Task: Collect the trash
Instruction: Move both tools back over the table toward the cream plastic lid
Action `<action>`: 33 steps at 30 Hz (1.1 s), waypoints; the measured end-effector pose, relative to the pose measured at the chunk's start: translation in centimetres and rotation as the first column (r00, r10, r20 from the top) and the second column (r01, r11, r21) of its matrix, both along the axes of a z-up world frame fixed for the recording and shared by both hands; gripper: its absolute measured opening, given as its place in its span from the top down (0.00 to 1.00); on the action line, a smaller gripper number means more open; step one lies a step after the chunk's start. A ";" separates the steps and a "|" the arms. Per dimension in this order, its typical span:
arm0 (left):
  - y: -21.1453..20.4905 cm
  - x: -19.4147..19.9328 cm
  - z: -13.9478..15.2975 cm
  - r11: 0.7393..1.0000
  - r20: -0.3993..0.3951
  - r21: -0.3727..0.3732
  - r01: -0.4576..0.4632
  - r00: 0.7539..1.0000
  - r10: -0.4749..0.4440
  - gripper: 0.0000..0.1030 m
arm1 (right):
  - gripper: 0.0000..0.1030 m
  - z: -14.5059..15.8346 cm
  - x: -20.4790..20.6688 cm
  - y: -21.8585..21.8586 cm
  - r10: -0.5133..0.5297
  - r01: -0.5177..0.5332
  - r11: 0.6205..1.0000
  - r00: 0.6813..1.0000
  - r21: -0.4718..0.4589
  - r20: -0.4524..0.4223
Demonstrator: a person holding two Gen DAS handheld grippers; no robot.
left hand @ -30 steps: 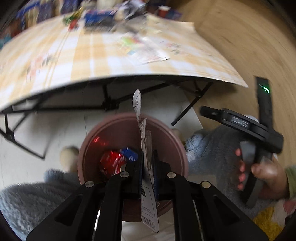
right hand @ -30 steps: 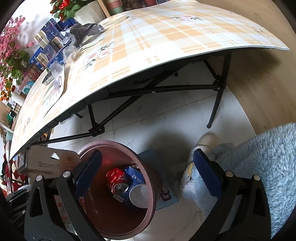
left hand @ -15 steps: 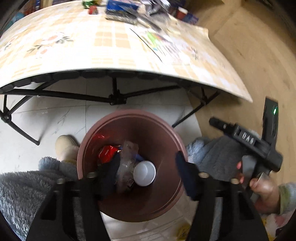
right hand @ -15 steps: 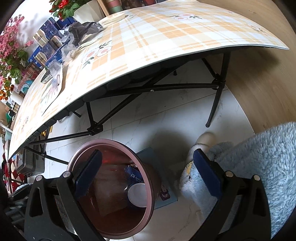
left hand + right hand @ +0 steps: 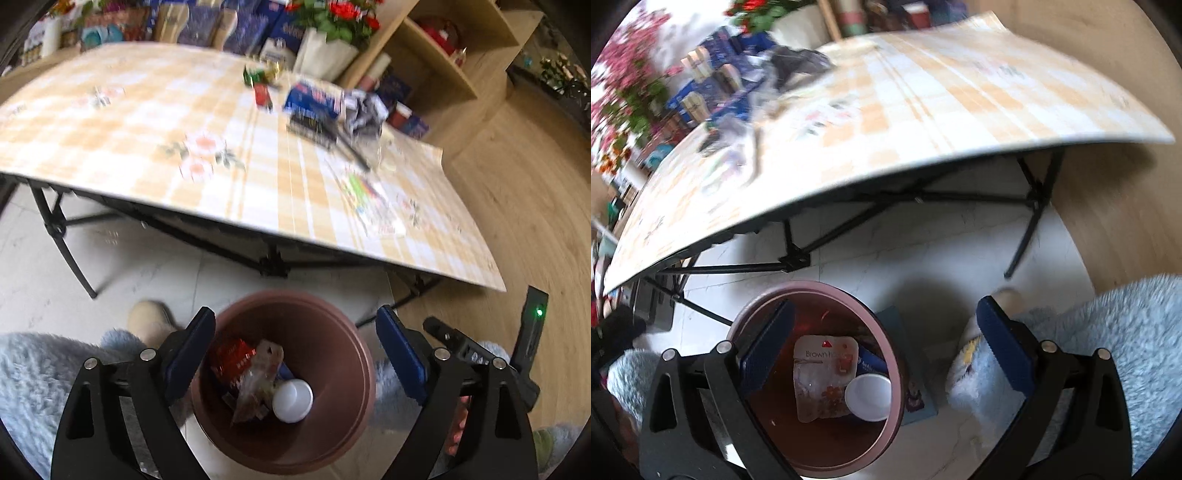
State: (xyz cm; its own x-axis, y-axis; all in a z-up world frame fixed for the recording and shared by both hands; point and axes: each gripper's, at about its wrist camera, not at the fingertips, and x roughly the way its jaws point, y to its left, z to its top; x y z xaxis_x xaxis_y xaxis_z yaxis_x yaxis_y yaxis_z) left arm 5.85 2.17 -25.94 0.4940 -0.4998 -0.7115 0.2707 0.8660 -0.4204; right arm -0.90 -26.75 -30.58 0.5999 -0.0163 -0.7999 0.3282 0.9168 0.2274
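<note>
Now that your left claw [image 5: 295, 354] has just been opening, its jaws stand wide apart with nothing between them; the clear wrapper [image 5: 258, 380] it pinched a second ago lies inside the brown bin [image 5: 354, 354], at lower centre of the left wrist view, beside a red packet [image 5: 231, 356] and a white cup [image 5: 292, 401]. Your right claw [image 5: 886, 350] is likewise spread and empty (its left pad overlaps the bin's rim in the picture). That item counts as collected. More litter, judged by its look, waits on the bench [image 5: 129, 122] at upper right: a blue pack [image 5: 314, 98] and crumpled plastic [image 5: 364, 110].
</note>
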 end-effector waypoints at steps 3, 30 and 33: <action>0.1 -0.4 0.6 1.000 0.046 0.005 -0.017 0.999 0.017 0.14 | 0.06 1.3 -0.1 1.2 0.051 -0.048 0.996 0.998 -0.069 0.047; 1.0 -0.7 3.0 0.996 0.161 -0.070 -0.057 0.985 0.068 0.13 | 0.06 11.6 0.2 -0.8 0.235 -0.149 0.946 0.927 -0.289 0.293; 1.9 0.2 3.1 0.989 0.144 -0.119 -0.091 0.984 0.107 0.13 | 0.06 12.5 1.9 -2.5 0.207 -0.118 0.948 0.935 -0.297 0.288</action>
